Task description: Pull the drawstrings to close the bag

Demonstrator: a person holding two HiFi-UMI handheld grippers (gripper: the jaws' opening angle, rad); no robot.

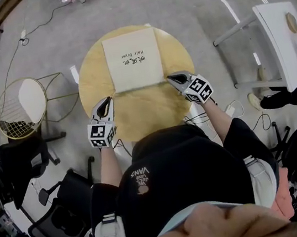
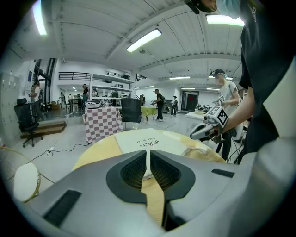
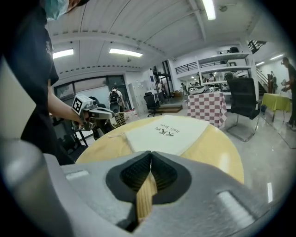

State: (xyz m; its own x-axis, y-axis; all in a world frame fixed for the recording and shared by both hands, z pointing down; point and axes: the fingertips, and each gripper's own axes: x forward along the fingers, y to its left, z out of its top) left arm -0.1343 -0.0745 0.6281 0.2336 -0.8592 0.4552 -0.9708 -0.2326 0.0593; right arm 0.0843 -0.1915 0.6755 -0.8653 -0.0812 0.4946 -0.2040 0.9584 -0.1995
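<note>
On the round wooden surface (image 1: pixel 153 114) in front of me the white drawstring bag (image 1: pixel 132 59) lies flat, its printed face up and its gathered mouth turned toward me, which puts the cords within reach of both hands. I hold my left hand-held gripper (image 1: pixel 103 102) just off the bag's near left corner and my right hand-held gripper (image 1: pixel 172 78) at its near right corner, one to each side, since the mouth should close only when both ends are drawn outward. Both have their jaws pressed together with nothing between them, so no cord is gripped yet. From the right gripper view a loose drawstring (image 3: pixel 114 134) trails off the mouth's far corner. The cord on my right side sits under that gripper in the head view, so I cannot trace it there. My own body cuts off the surface's near rim.
</note>
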